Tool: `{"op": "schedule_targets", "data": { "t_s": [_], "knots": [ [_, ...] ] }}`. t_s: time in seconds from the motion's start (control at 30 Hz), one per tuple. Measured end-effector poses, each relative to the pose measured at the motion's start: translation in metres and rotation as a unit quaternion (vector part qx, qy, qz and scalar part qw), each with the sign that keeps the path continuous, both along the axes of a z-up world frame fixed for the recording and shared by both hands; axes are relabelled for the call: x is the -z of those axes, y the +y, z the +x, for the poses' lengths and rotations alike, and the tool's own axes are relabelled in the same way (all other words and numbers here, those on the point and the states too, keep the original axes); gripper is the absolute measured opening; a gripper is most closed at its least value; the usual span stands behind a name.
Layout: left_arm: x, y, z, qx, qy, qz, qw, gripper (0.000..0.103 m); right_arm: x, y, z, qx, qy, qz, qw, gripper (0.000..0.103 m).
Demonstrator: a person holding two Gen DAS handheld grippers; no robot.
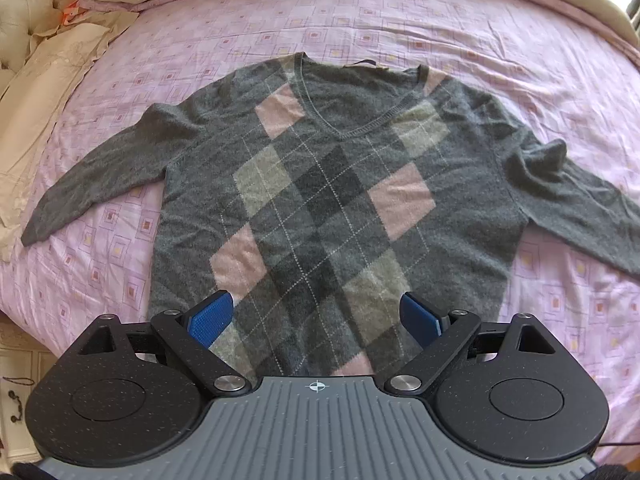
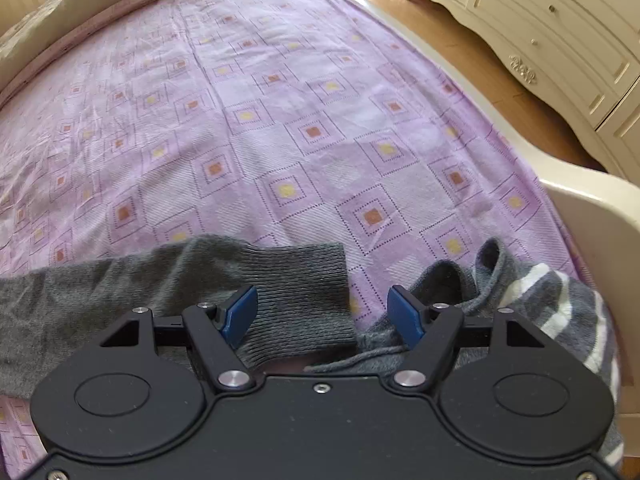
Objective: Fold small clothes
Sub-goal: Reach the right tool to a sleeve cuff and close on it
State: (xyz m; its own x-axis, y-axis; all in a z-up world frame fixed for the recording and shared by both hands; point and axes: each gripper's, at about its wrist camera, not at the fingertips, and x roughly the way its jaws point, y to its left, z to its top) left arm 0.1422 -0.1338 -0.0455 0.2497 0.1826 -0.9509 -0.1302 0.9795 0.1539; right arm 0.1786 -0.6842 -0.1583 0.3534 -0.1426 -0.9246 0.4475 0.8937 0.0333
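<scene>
At the far left of the left wrist view, a cream tufted headboard (image 1: 18, 12) and a beige pillow (image 1: 48, 92) are seen in the upper left corner. A pink-lilac bedspread printed with little squares (image 1: 400, 12) is spread across the whole frame. Laid flat in the middle of it is a grey knitted V-neck sweater with a pink, beige and dark argyle front (image 1: 328, 200), neckline toward the top of the frame, both sleeves spread out left and right. A small dark label is glimpsed at the back of the collar, but no writing can be read on it. The left gripper (image 1: 316, 318) is held low centre over the hem, its blue-padded jaws spread wide with nothing between them.

In the right wrist view, the sweater's ribbed grey sleeve cuff (image 2: 296, 296) is seen lower left of centre, lying on the bedspread. The right gripper (image 2: 322, 314) is parked over it, jaws wide apart, nothing gripped. A grey garment with white stripes (image 2: 560, 304) is bunched at lower right, and cream drawers (image 2: 540, 32) fill the upper right. No readable text anywhere.
</scene>
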Motion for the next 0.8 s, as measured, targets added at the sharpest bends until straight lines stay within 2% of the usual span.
{"op": "schedule_targets", "data": {
  "t_s": [0.2, 0.27, 0.3, 0.33, 0.37, 0.4, 0.5, 0.63, 0.8],
  "knots": [
    [0.001, -0.009, -0.001, 0.01, 0.008, 0.011, 0.9998, 0.091, 0.017, -0.004, 0.004, -0.021, -0.013, 0.039, 0.999, 0.078],
    [0.002, -0.01, -0.001, 0.012, 0.01, 0.012, 0.9998, 0.091, 0.017, -0.004, 0.005, -0.025, -0.02, 0.048, 0.998, 0.074],
    [0.002, -0.011, -0.001, 0.014, 0.012, 0.012, 0.9998, 0.091, 0.017, -0.004, 0.005, -0.027, -0.025, 0.052, 0.998, 0.065],
    [0.003, -0.011, -0.001, 0.016, 0.013, 0.013, 0.9997, 0.091, 0.017, -0.003, 0.005, -0.03, -0.028, 0.052, 0.998, 0.061],
    [0.004, -0.011, -0.002, 0.018, 0.014, 0.013, 0.9997, 0.091, 0.016, -0.001, 0.005, -0.032, -0.031, 0.052, 0.998, 0.05],
    [0.005, -0.011, -0.003, 0.021, 0.014, 0.013, 0.9996, 0.091, 0.014, -0.001, 0.005, -0.035, -0.033, 0.055, 0.997, 0.032],
    [0.004, -0.009, -0.004, 0.028, 0.012, 0.012, 0.9995, 0.091, 0.009, 0.003, 0.004, -0.032, -0.034, 0.061, 0.997, 0.016],
    [0.002, 0.0, -0.006, 0.032, 0.003, 0.009, 0.9994, 0.091, -0.008, 0.016, 0.002, -0.027, -0.042, 0.061, 0.997, 0.015],
    [0.001, 0.022, -0.005, 0.034, -0.009, 0.008, 0.9994, 0.091, -0.043, 0.05, 0.002, -0.031, -0.068, 0.068, 0.995, 0.015]
  ]
}}
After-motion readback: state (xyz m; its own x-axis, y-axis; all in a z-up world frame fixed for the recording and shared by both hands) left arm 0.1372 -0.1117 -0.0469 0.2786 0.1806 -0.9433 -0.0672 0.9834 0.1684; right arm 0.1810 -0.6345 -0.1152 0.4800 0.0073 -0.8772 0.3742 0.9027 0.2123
